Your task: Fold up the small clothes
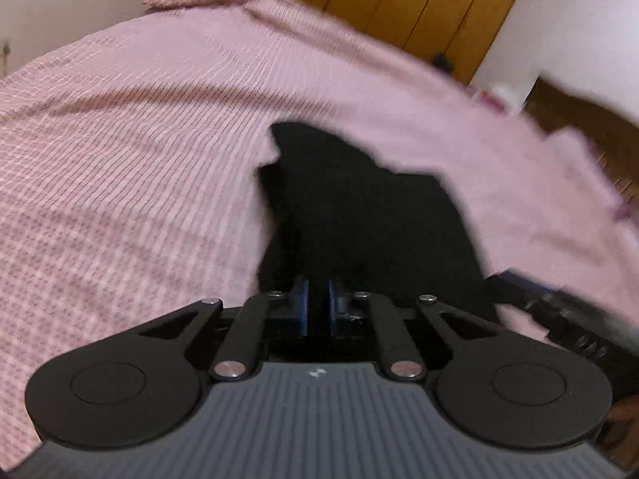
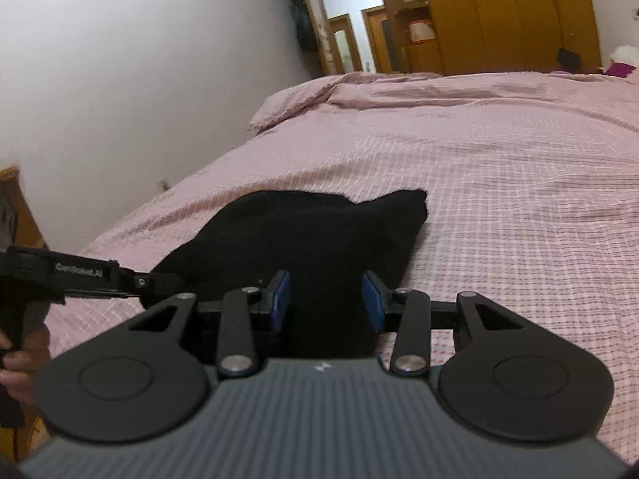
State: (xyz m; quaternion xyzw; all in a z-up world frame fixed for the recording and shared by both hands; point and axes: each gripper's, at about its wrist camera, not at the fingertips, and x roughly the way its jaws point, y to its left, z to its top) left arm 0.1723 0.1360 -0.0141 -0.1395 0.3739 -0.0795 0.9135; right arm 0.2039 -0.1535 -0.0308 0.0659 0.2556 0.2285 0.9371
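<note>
Left claw [image 1: 318, 305] pinching black garment [image 2: 303, 231], right claw [image 2: 326, 299] wide around it, pink bedspread [image 2: 499, 183]

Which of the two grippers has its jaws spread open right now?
The right gripper: its blue jaws stand wide apart astride the black garment. The left gripper has its jaws pinched nearly together on that cloth.

Bed [image 2: 499, 199] under pink checked cover, black garment [image 2: 303, 231] lying on it, pillow [image 2: 295, 103] at far end.

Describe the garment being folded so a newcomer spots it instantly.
Start at the bed with the pink checked cover. Near its front edge lies the black garment, a small dark cloth. It is the only black item on the pink cover.
</note>
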